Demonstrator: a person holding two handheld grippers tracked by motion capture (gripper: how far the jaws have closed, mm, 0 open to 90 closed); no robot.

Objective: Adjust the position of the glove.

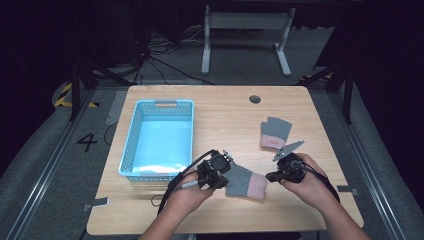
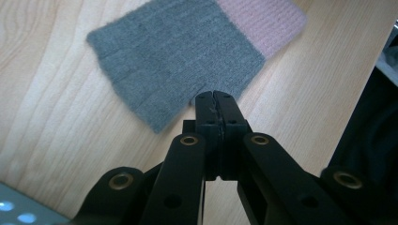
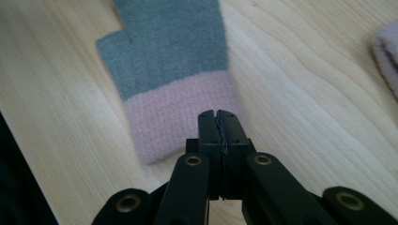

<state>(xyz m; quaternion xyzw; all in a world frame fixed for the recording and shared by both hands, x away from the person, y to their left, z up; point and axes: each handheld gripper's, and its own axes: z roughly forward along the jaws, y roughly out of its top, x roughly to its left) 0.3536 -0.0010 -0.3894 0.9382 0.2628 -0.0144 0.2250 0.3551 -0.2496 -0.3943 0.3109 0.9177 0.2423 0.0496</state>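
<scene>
A grey fingerless glove with a pink cuff [image 1: 245, 182] lies flat near the table's front edge, between my two grippers. My left gripper [image 1: 226, 178] is shut, its tips at the glove's grey edge [image 2: 178, 61]; in the left gripper view [image 2: 216, 96] no cloth shows between the jaws. From the other side my right gripper [image 1: 270, 176] is shut too. Its closed tips [image 3: 218, 115] sit over the corner of the pink cuff [image 3: 173, 122]. A second matching glove [image 1: 274, 134] lies farther back on the right, and its pink edge [image 3: 388, 56] is in the right gripper view.
A light blue plastic basket [image 1: 131, 135] stands on the left half of the wooden table [image 1: 225, 115], with something pale lying inside. A round cable hole [image 1: 255, 99] is near the back edge. Beyond the table are desk legs and cables on the floor.
</scene>
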